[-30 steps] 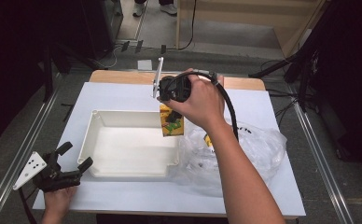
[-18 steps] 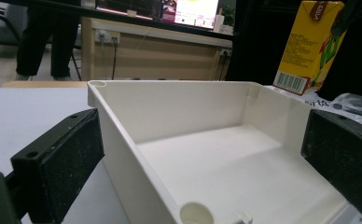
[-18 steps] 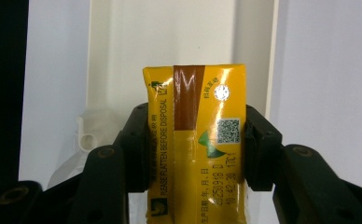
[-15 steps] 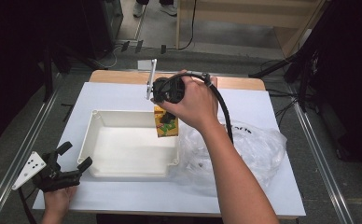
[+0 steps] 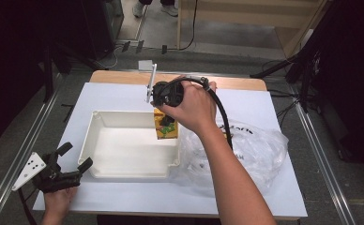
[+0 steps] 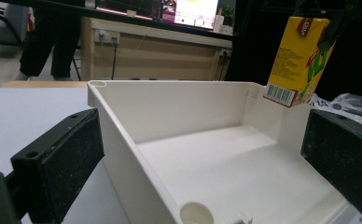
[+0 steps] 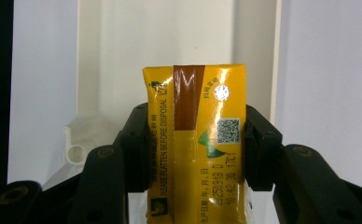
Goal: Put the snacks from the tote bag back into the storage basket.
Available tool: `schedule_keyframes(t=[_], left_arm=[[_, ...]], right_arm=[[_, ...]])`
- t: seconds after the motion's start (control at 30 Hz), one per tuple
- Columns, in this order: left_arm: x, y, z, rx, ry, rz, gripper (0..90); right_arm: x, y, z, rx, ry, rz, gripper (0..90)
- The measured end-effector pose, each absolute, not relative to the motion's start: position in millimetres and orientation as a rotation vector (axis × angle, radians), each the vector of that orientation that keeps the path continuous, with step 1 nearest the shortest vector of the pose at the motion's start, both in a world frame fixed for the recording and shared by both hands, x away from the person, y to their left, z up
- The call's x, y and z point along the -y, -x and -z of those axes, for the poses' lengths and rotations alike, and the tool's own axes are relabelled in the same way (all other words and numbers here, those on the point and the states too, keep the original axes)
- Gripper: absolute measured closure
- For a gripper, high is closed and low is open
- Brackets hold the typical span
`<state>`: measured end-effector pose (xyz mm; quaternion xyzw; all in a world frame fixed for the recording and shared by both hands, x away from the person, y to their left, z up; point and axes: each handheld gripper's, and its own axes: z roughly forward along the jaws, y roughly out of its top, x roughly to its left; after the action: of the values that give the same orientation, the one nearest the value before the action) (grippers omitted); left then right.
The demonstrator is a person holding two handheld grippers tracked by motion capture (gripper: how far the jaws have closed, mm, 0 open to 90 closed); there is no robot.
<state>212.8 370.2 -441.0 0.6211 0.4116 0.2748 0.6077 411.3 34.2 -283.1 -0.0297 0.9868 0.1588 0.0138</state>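
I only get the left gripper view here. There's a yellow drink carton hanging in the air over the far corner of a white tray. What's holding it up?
Observer: The right gripper is shut on the yellow drink carton; its two black jaws press on the carton's narrow sides, as the right gripper view shows.
Operator: Is the carton over the white tray or outside it?
Observer: From the high view it hangs above the inside of the white tray, at its far right corner.
Operator: What's that crinkly thing behind the tray?
Observer: A clear plastic bag, lying on the table to the tray's right.
Operator: And the gripper I'm looking along?
Observer: The left gripper rests open at the tray's near left corner, holding nothing.
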Motion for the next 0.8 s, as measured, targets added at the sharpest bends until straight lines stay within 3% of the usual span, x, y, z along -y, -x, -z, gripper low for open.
schedule_keyframes(t=[0.8], left_arm=[[-372,-213,441,-0.953,-1.425,-0.628,0.0]], right_arm=[[-35,-413,312,-3.068,0.051,-0.48,54.0]])
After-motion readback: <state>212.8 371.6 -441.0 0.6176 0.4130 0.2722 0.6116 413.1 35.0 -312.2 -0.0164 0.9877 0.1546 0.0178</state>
